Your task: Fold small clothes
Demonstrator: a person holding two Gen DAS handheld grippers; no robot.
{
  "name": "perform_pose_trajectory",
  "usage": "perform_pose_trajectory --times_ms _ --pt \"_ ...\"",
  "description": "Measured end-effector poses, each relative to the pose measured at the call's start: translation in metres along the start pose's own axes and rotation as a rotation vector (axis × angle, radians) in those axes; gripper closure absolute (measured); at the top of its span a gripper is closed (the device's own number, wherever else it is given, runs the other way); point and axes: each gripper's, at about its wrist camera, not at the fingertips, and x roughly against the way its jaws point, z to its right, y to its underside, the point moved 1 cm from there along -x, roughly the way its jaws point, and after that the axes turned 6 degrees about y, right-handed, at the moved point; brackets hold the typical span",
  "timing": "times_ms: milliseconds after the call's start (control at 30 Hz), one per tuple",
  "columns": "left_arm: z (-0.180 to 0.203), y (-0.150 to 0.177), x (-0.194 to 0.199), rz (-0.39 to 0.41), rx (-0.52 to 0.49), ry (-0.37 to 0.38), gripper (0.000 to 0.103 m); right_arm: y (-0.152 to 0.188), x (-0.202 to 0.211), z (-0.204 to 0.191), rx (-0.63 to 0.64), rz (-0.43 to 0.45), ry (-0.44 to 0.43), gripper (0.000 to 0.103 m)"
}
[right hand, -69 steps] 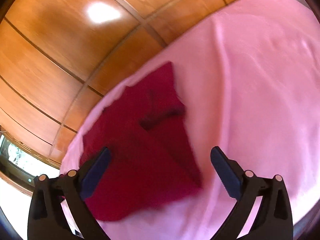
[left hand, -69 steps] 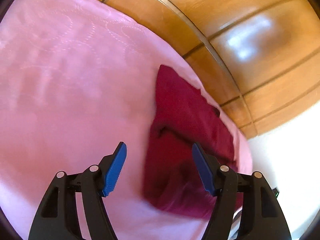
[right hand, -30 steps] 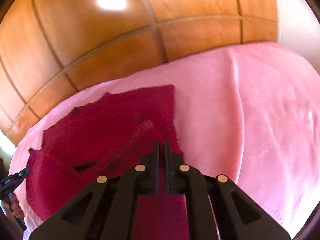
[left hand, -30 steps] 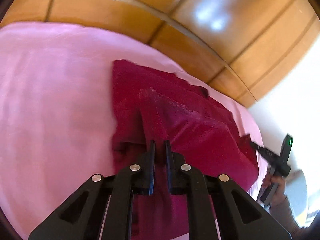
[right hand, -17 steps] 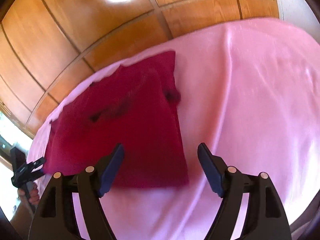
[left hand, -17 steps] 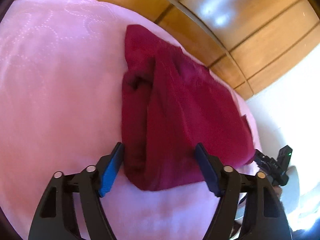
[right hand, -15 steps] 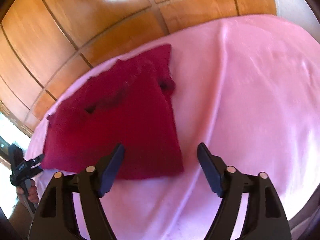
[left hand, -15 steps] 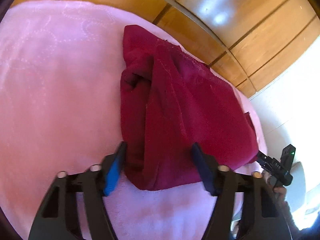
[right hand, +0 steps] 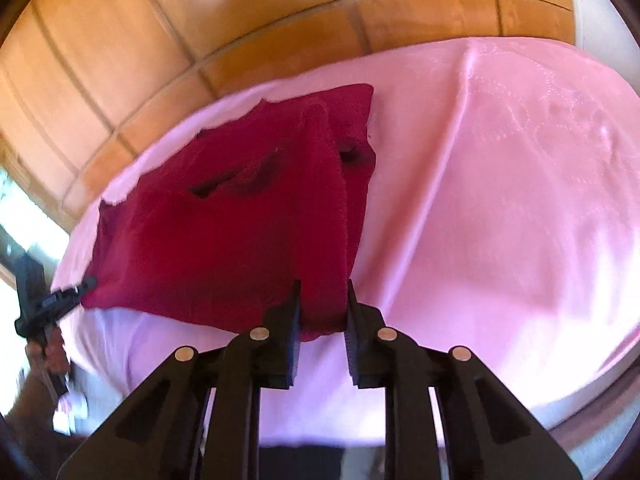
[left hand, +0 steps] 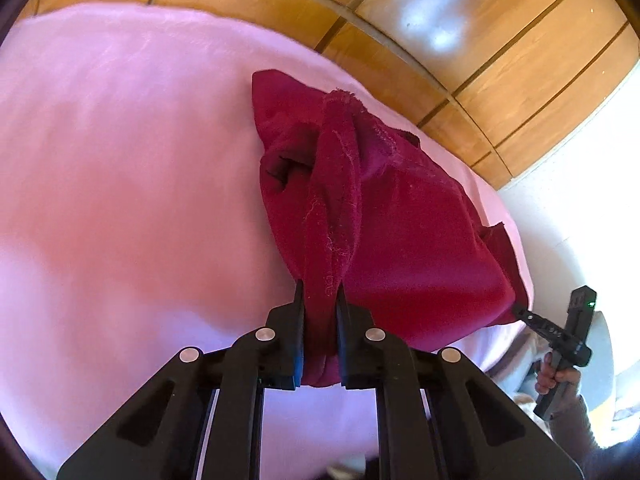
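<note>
Both claws are pinching the near edge of the dark red garment (left hand: 400, 232) lying on the pink bedspread (left hand: 120, 200): left claw (left hand: 320, 304) and right claw (right hand: 323, 300). Likely next, folding that edge toward the far side, evenly.

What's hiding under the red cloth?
Around the red cloth only the pink blanket shows, so it lies on that. The cloth itself covers whatever is beneath. Both grippers, left and right, pinch its near edge.

Pink-covered bed (left hand: 120, 200) carries a crumpled maroon garment (left hand: 400, 232).
</note>
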Motion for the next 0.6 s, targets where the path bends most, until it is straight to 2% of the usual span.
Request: perform_pose_trajectory --times_ms 67,167,233,300,333,400,600 --pt "-0.001 0.023 0.01 -0.02 0.007 -0.012 0.092 0.018 0.001 -0.003 0.019 -0.049 -0.001 0.086" --pt "-0.004 0.037 0.015 -0.041 0.011 -0.036 0.088 0.023 0.0 -0.004 0.013 -0.064 0.005 0.083" --pt "-0.005 0.03 0.02 -0.028 0.018 -0.03 0.061 0.01 0.003 -0.005 0.003 -0.031 0.011 0.073" --pt "-0.006 0.017 0.027 0.014 0.024 -0.022 0.05 -0.002 0.006 -0.005 0.004 0.001 0.018 0.068" --pt "-0.006 0.01 0.027 0.034 0.018 -0.025 0.05 -0.01 0.006 -0.006 0.008 0.019 0.024 0.061" --pt "0.003 -0.008 0.022 0.053 -0.028 -0.041 0.05 -0.02 0.005 -0.009 0.02 0.043 0.037 0.054" --pt "0.016 -0.043 -0.019 0.017 -0.144 -0.082 0.045 -0.056 -0.026 -0.018 0.044 0.063 0.086 0.053"
